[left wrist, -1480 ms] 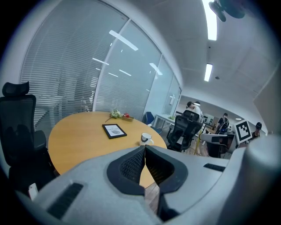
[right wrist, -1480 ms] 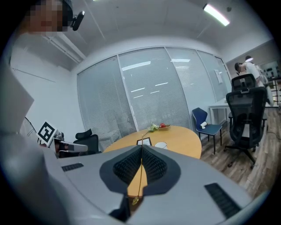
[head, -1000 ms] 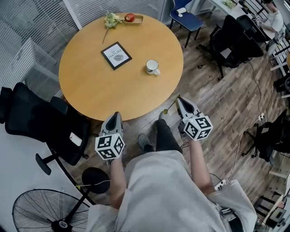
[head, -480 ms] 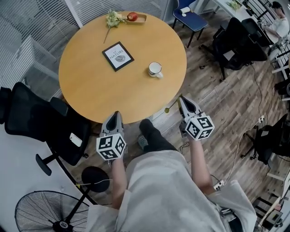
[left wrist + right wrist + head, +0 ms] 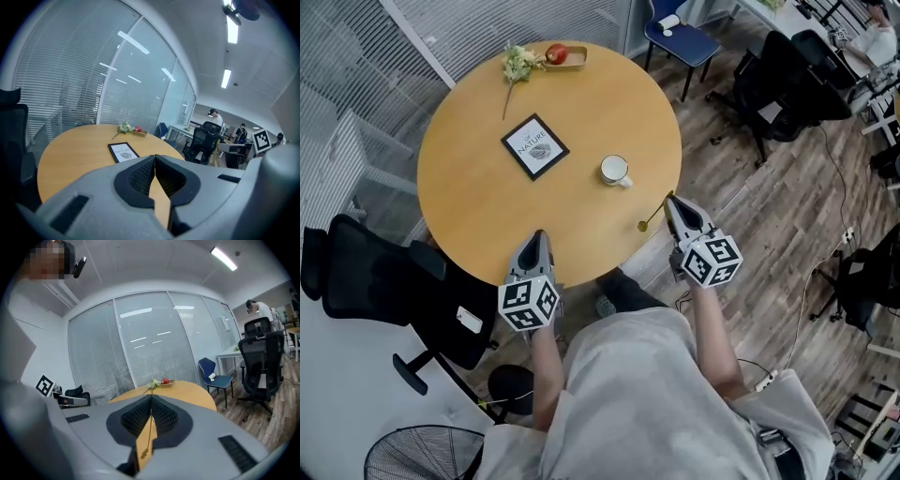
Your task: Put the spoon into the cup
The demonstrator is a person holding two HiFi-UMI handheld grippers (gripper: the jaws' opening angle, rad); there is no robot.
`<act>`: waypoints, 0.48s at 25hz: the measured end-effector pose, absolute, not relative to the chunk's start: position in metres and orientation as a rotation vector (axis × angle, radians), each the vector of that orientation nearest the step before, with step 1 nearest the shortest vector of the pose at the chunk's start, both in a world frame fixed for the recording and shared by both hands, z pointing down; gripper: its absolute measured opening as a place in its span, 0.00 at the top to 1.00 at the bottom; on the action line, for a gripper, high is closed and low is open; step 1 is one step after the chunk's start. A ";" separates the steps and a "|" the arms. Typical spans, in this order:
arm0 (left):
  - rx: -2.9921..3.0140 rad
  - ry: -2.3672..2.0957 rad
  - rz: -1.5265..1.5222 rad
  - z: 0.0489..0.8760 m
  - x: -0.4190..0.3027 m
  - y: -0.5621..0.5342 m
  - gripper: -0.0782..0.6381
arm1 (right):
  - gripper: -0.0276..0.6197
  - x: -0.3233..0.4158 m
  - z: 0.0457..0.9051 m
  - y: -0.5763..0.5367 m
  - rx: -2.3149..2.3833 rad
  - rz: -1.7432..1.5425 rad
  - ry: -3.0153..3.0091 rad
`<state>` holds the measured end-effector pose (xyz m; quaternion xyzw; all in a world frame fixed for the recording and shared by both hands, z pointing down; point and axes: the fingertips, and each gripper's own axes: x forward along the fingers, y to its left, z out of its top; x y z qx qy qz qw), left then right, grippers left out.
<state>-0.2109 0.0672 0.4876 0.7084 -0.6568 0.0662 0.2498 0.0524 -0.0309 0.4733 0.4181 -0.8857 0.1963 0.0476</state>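
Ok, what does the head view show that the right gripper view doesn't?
Head view only: the white cup and the framed card on the round table. Right gripper view only: how the right gripper is shut on the thin gold spoon. Both: the spoon itself, the blue chair, and the tray with red fruit at the table's far edge.

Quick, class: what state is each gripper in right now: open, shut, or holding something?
Left gripper: jaws shut, holding nothing.
Right gripper: jaws shut on the spoon.
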 end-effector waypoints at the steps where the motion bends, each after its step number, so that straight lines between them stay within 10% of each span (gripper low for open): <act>1: 1.946 -1.777 0.190 0.486 -0.210 0.058 0.88 | 0.95 0.050 0.471 -0.039 1.279 0.596 -2.707; 12: 2.074 -1.661 0.389 0.479 -0.185 -0.020 0.88 | 0.95 0.025 0.461 -0.117 1.257 0.623 -2.762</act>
